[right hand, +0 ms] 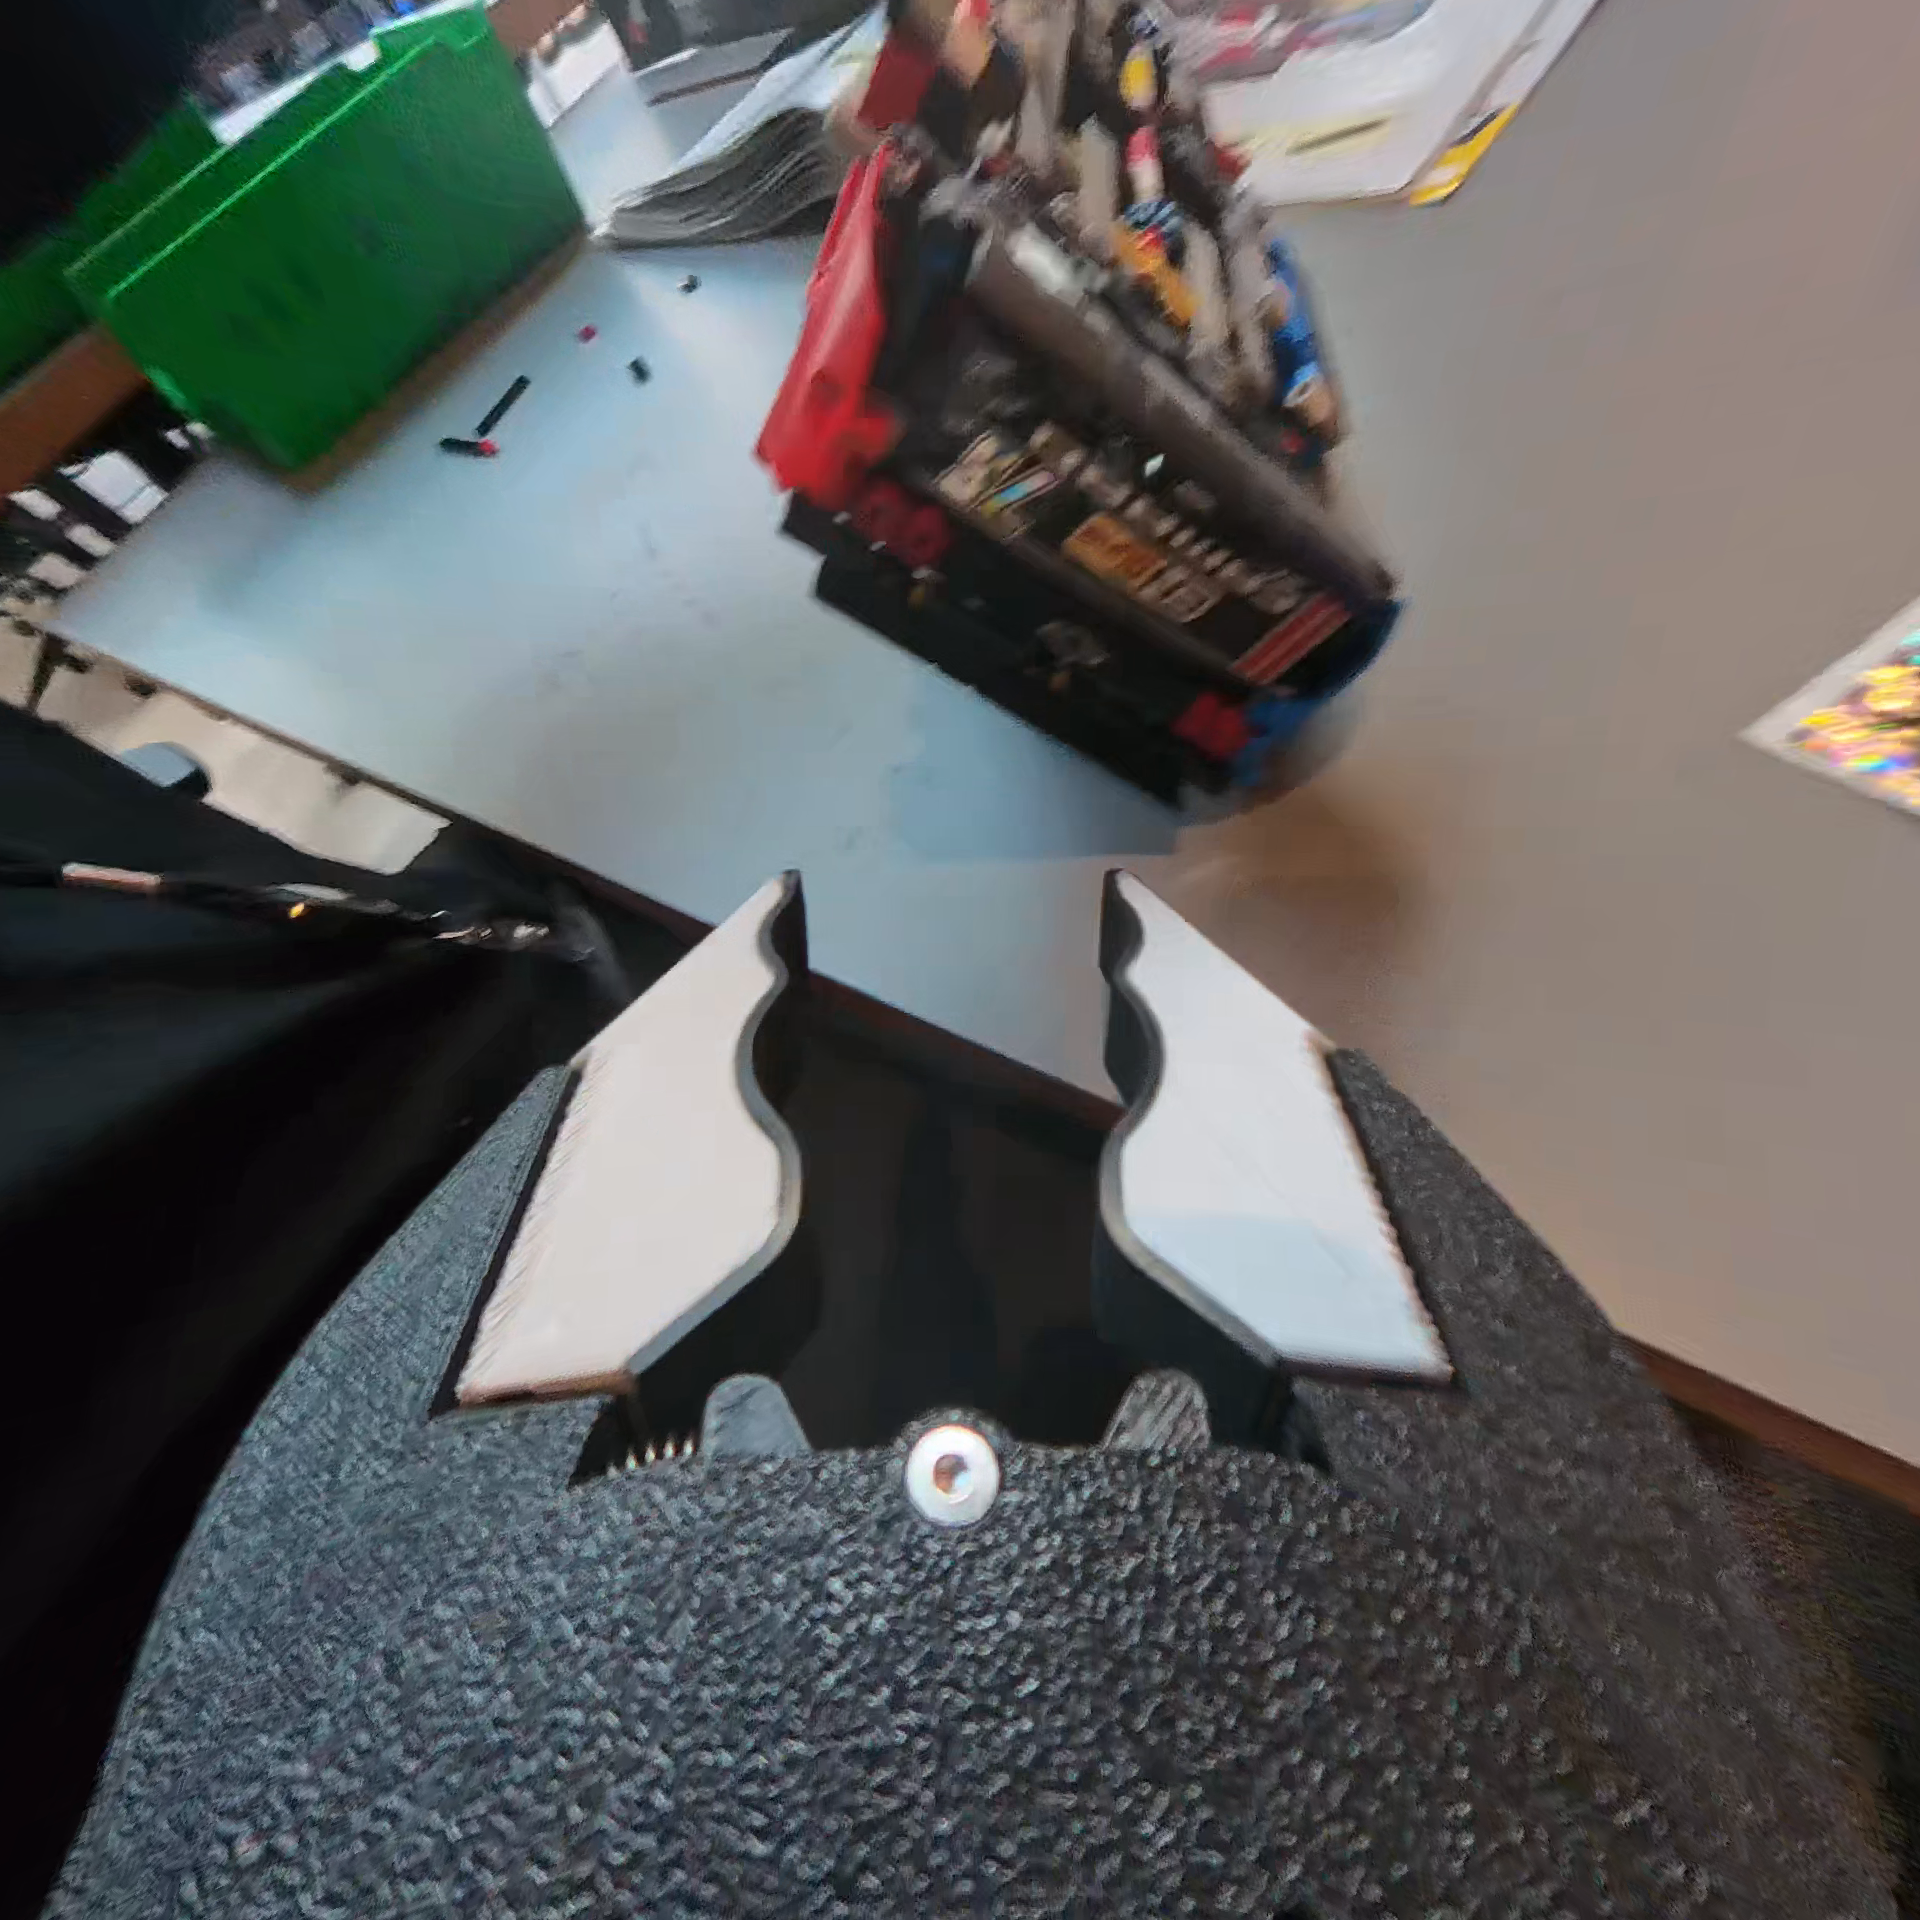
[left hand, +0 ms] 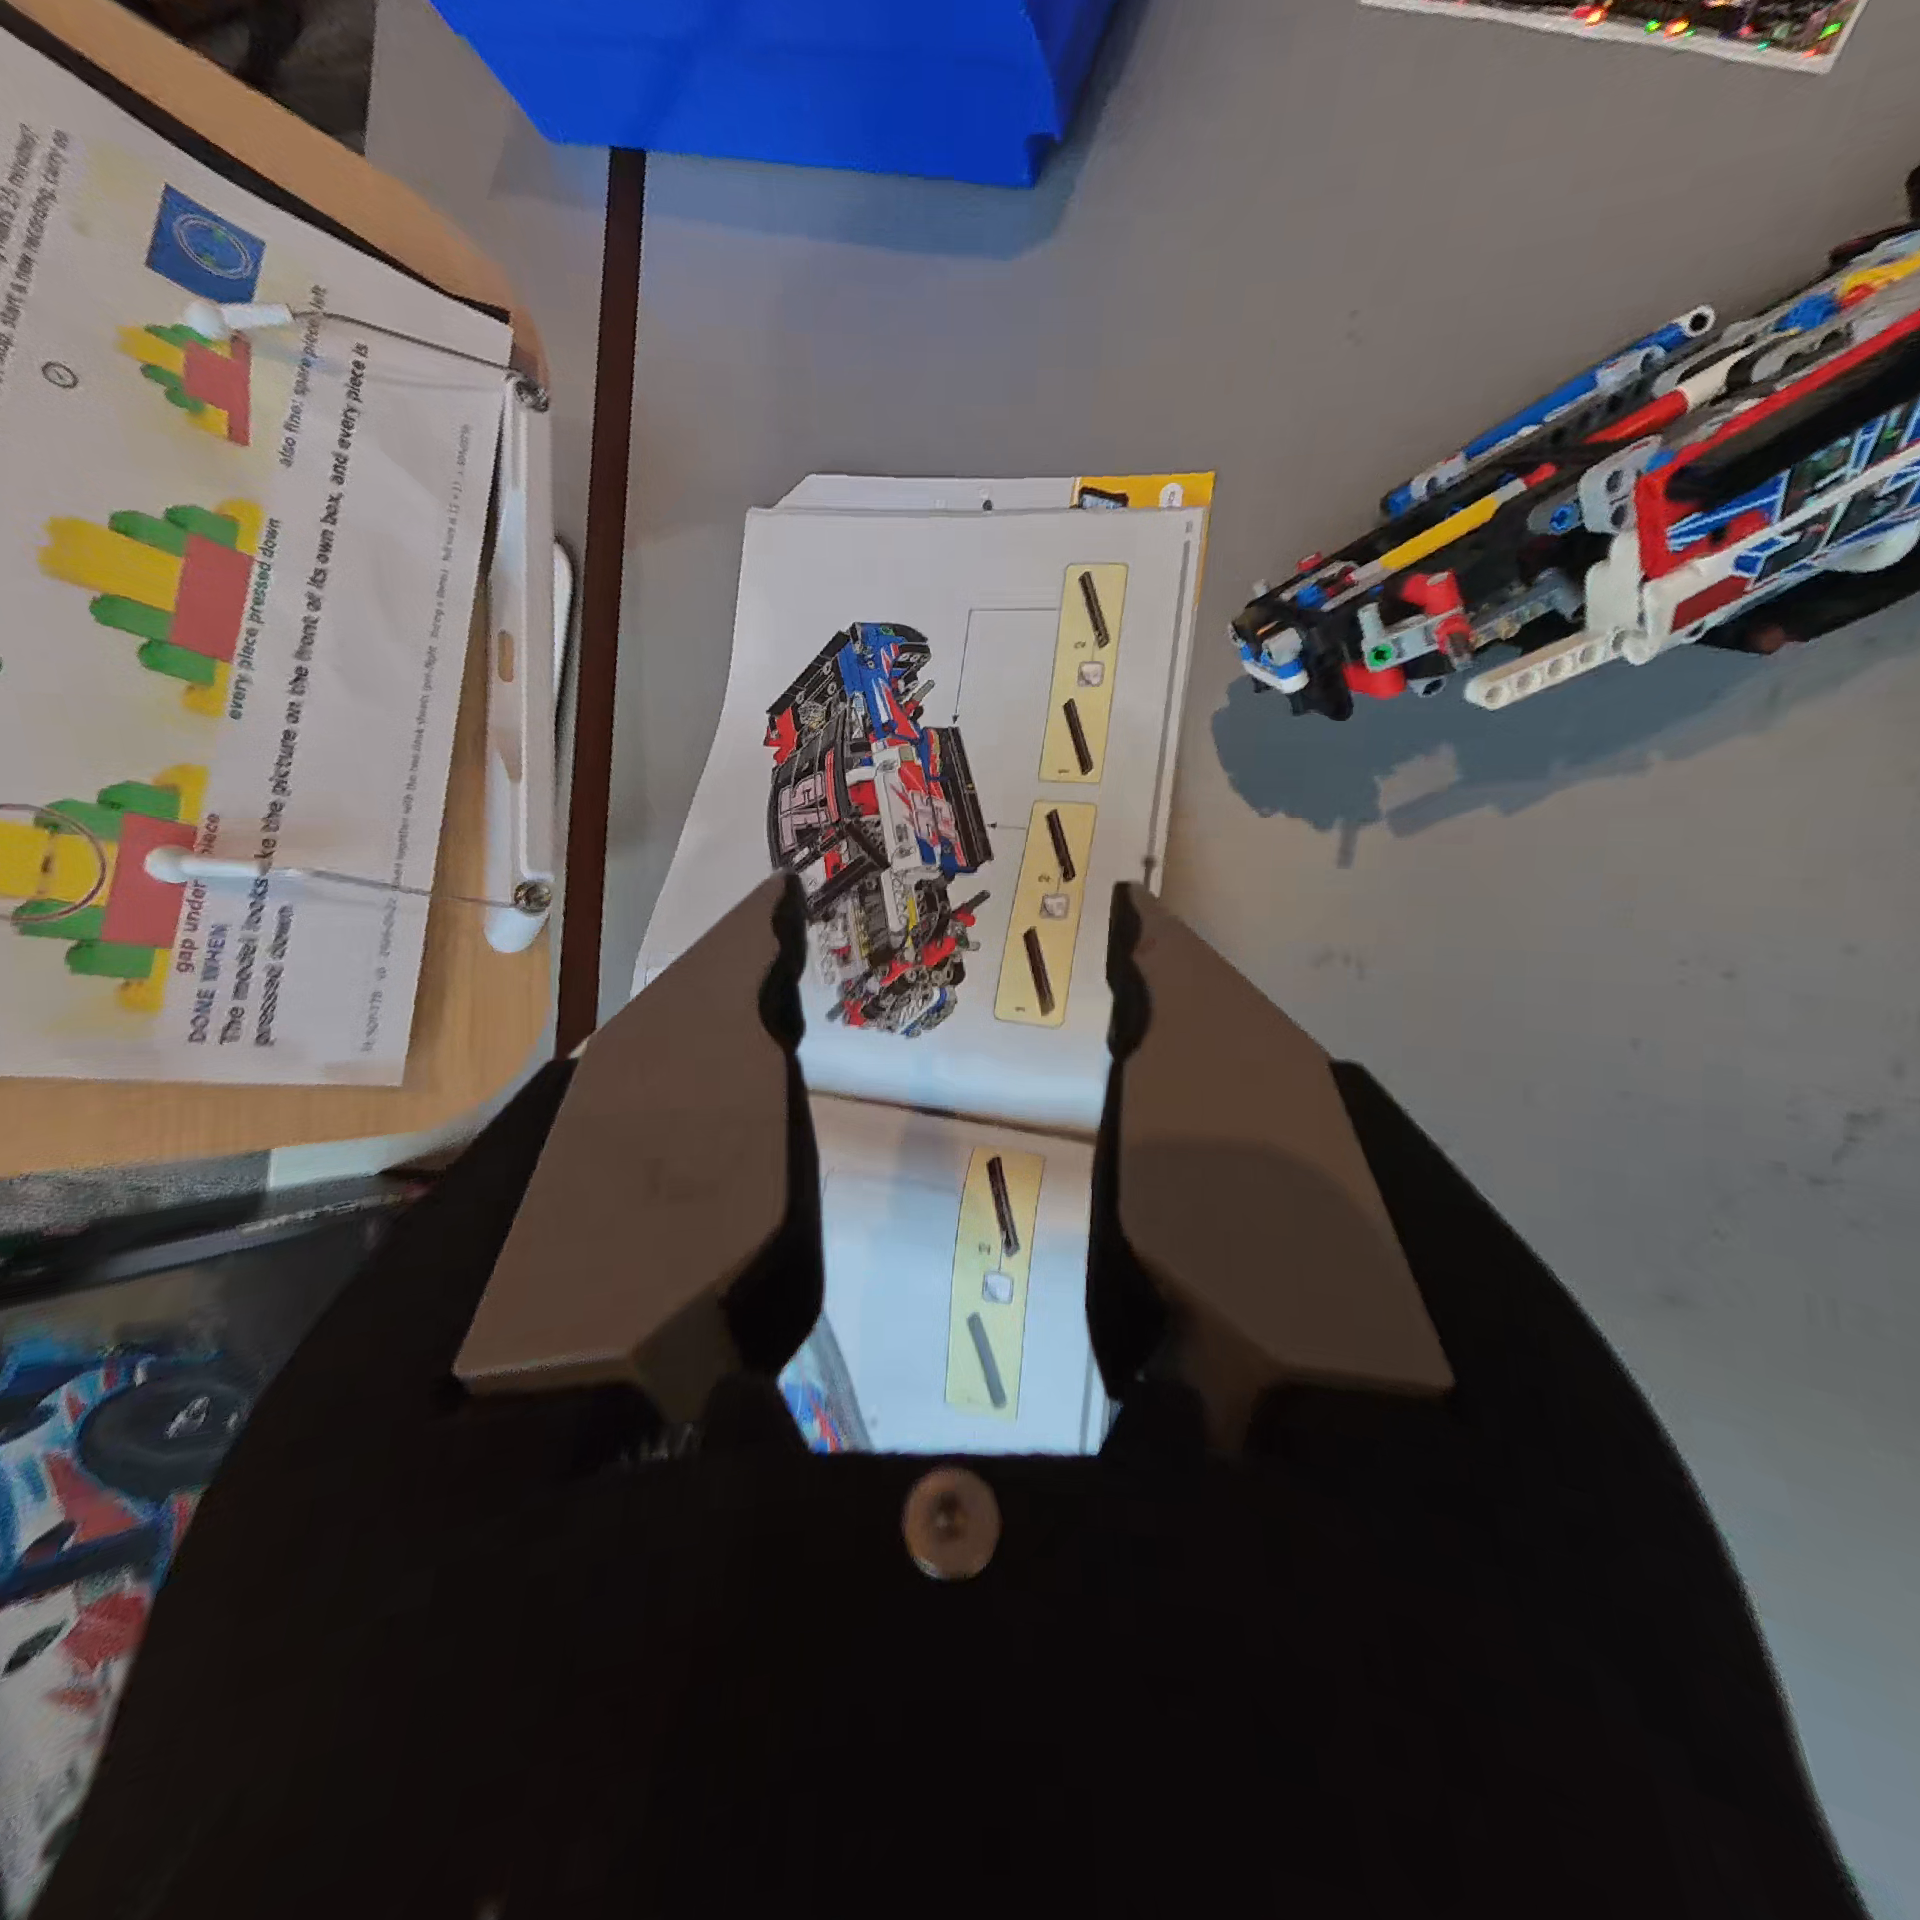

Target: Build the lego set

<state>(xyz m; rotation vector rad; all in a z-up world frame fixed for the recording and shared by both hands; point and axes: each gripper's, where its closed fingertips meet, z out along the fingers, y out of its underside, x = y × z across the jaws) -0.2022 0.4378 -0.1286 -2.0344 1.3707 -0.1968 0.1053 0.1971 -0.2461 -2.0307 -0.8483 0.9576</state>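
Observation:
A partly built lego race car point(left hand: 1621, 520), red, blue, white and black, lies on the grey table at the right of the left wrist view. It also shows, blurred, in the right wrist view point(right hand: 1060, 436). An open instruction booklet point(left hand: 935, 748) lies flat under my left gripper point(left hand: 951, 925), which is open and empty above the page. My right gripper point(right hand: 951, 925) is open and empty, held over the table's near edge, short of the car. A few small loose black and red pieces point(right hand: 488, 421) lie left of the car.
A blue bin point(left hand: 769, 73) stands at the back. A sheet on a wooden clipboard stand point(left hand: 229, 582) is on the left. A green crate point(right hand: 312, 239) and a stack of booklets point(right hand: 717, 177) sit far left. A shiny sticker sheet point(right hand: 1860, 717) lies right. The set's box point(left hand: 94, 1455) shows bottom left. The gap from one gripper's tips to the other's is roughly 40 cm.

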